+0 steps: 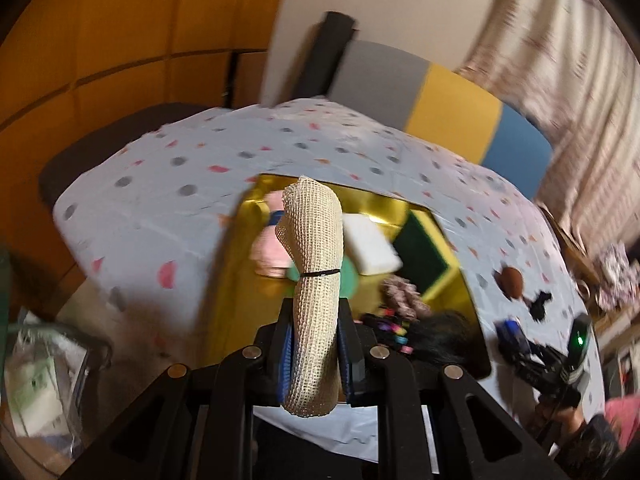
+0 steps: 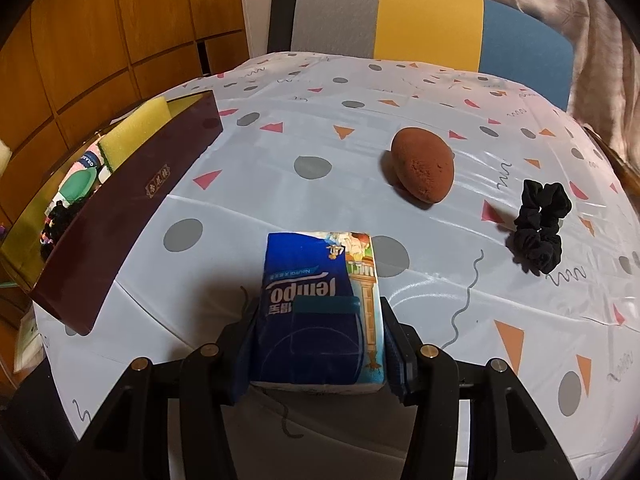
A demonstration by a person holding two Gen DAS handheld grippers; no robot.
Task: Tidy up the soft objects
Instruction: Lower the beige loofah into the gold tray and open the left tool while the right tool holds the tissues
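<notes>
Soft objects lie partly in a gold-lined tray with dark maroon outer walls [image 2: 120, 208] on the left part of the table and partly on the pale tablecloth with grey dots and coloured triangles [image 2: 304, 120]. In the left wrist view the left gripper [image 1: 314, 344] is clamped on a rolled beige mesh cloth bound with a black band [image 1: 314, 280], and holds it above the near part of the tray. Inside the tray, from left to right, are a pink soft item [image 1: 267, 248], a white sponge block [image 1: 372, 246] and a green and yellow scouring sponge [image 1: 426, 256]; nearer, a pinkish scrunchie [image 1: 404, 294] and a bundle of black hair ties with coloured beads [image 1: 400, 326].

In the right wrist view the right gripper [image 2: 318, 344] is closed on a blue Tempo tissue pack [image 2: 318, 312], near the front edge of the table, to the right of the tray. Farther right on the cloth lies a brown egg-shaped makeup sponge [image 2: 422, 170], and near it, more to the right, a black fabric scrunchie [image 2: 540, 226]. Both are well apart from the tray.
</notes>
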